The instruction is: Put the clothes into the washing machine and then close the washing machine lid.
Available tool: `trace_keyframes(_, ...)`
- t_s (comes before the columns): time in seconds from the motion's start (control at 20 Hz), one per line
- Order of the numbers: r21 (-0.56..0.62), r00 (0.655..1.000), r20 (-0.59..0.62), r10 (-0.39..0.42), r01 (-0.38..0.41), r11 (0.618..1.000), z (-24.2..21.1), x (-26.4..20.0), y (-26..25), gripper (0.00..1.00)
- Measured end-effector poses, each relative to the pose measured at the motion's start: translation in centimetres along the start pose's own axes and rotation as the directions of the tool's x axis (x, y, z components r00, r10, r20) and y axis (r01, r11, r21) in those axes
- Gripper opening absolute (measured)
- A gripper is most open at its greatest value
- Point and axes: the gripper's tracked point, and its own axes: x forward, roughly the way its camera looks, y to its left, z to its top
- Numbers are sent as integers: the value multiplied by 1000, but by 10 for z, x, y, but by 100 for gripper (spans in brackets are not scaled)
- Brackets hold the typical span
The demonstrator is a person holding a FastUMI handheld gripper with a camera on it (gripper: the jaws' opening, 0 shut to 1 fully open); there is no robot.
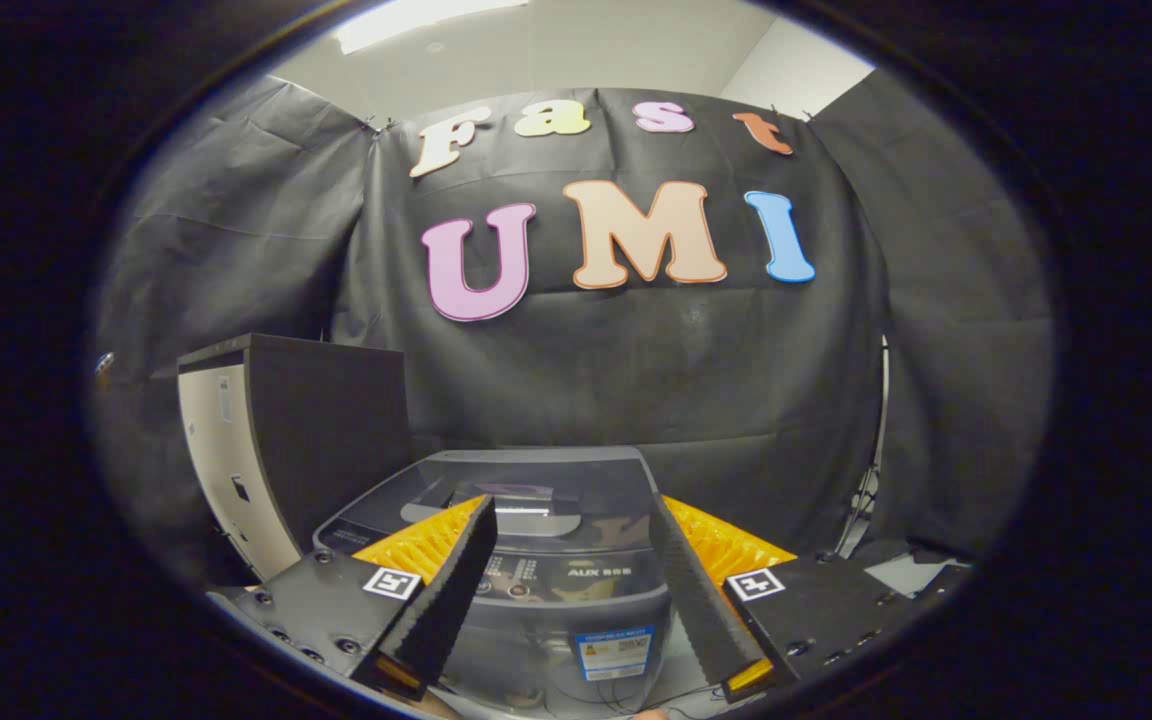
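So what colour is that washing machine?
Grey with a dark glossy lid, seen in the gripper view: washing machine, beyond the open gripper.

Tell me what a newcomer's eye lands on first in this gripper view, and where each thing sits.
First, the gripper: its two fingers stand wide apart with nothing between them. Just ahead of them and lower down sits the washing machine, its dark lid lying down flat. Beside the machine, against the booth's black cloth wall, stands a dark box-like cabinet with a pale side panel.
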Motion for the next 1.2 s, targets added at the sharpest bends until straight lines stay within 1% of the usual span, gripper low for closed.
trace_keyframes(0.3,2,999,-26,-35,35,999,-27,-41,-5,94)
trace_keyframes(0.55,-29,999,-22,-32,31,999,-34,-65,4,95)
trace_keyframes(0.75,-67,999,-33,-34,32,997,-44,-76,6,95)
trace_keyframes(0.9,-66,999,-20,-40,38,997,-41,-79,5,95)
trace_keyframes(1.2,-69,999,-24,-29,27,997,-43,-79,8,95)
